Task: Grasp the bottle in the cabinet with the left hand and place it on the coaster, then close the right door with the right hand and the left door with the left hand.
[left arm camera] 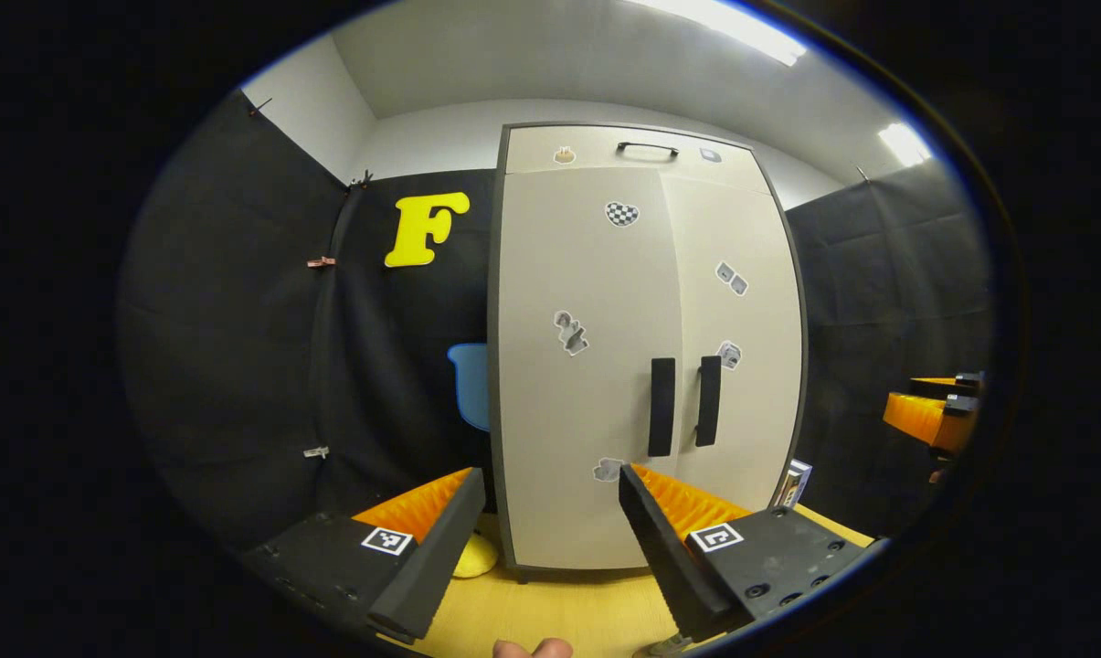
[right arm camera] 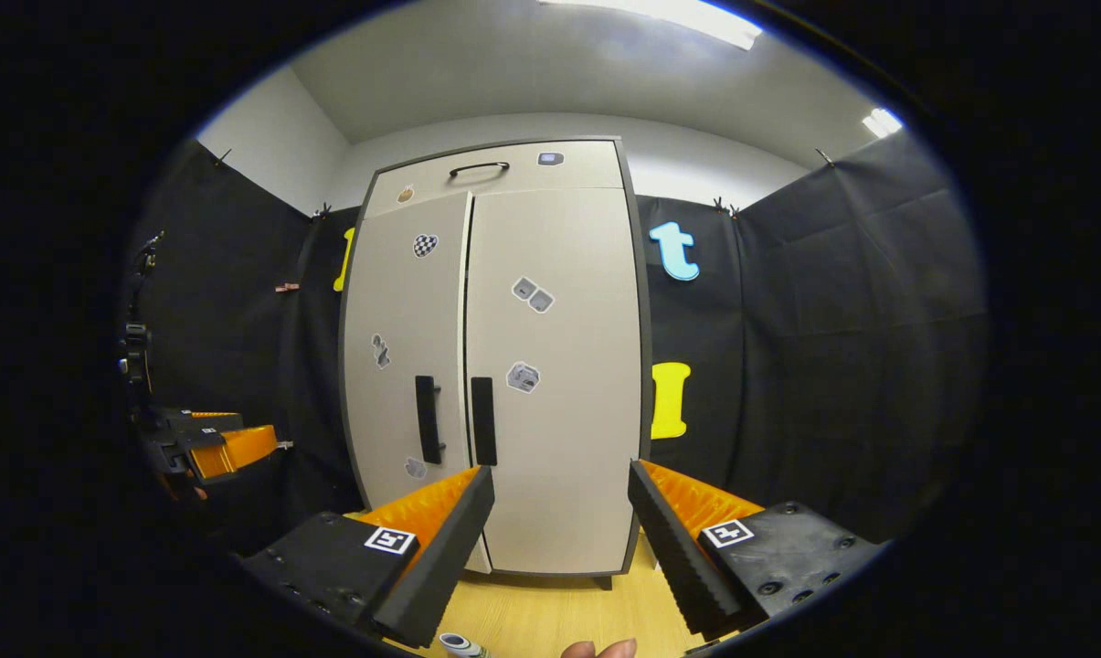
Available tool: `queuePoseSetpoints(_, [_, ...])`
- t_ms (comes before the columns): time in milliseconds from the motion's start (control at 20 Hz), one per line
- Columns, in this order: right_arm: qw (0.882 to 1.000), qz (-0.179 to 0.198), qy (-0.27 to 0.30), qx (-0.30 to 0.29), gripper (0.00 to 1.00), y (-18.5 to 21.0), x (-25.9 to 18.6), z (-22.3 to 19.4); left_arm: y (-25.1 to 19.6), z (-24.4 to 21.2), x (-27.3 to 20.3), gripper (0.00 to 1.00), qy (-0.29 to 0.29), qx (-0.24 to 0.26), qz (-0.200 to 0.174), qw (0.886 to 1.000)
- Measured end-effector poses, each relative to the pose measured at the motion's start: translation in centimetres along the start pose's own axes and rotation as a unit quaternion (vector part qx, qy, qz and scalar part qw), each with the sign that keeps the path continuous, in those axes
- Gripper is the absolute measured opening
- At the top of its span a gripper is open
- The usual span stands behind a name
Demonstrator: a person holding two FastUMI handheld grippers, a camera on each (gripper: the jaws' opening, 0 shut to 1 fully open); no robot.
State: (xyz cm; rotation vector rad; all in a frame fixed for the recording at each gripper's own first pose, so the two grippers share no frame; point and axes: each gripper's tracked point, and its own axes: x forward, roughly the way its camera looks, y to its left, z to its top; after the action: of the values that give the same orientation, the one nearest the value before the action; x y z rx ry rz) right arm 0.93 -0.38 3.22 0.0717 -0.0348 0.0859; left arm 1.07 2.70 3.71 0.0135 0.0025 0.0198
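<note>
Two cabinet doors [left arm camera: 646, 366] closed, left claw [left arm camera: 550, 539] spread, facing them

We can read no text, brand or number here. The stickers [left arm camera: 571, 331] on the cabinet doors [left arm camera: 587, 366] are too small to make out, and the square markers [right arm camera: 389, 539] on the grippers carry only patterns.

Black cloth walls [right arm camera: 833, 347] on three sides, clipped at the seams. White upper wall [left arm camera: 431, 137] and ceiling [right arm camera: 513, 73] above, lit by ceiling strip lights [left arm camera: 724, 23]. Pale wood tabletop [right arm camera: 559, 612] below. Blue chair [left arm camera: 471, 384] at left.
</note>
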Motion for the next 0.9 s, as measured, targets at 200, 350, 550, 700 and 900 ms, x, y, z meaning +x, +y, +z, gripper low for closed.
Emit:
queuePoseSetpoints(200, [1.000, 0.005, -0.002, -0.003, 0.98, 1.5, -1.1, -0.1, 0.7, -0.8, -1.9, 0.95, 0.007, -0.016, 0.003, 1.000])
queuePoseSetpoints(350, [1.000, 0.007, -0.003, -0.002, 0.98, 2.6, -1.6, -0.4, 1.3, -1.2, -2.9, 0.95, 0.013, -0.017, 0.005, 1.000])
queuePoseSetpoints(550, [1.000, 0.005, -0.001, -0.007, 0.98, 3.2, -2.2, -0.6, 2.2, -1.1, -3.7, 0.95, 0.009, -0.017, 0.008, 1.000])
queuePoseSetpoints(700, [1.000, 0.000, 0.001, -0.004, 0.98, 3.1, -2.5, -0.8, 2.4, -1.1, -4.0, 0.95, 0.008, -0.015, 0.005, 1.000])
queuePoseSetpoints(900, [1.000, -0.004, 0.002, -0.008, 0.98, 3.0, -2.6, -0.8, 2.4, -1.3, -3.9, 0.95, 0.010, -0.011, 0.000, 1.000])
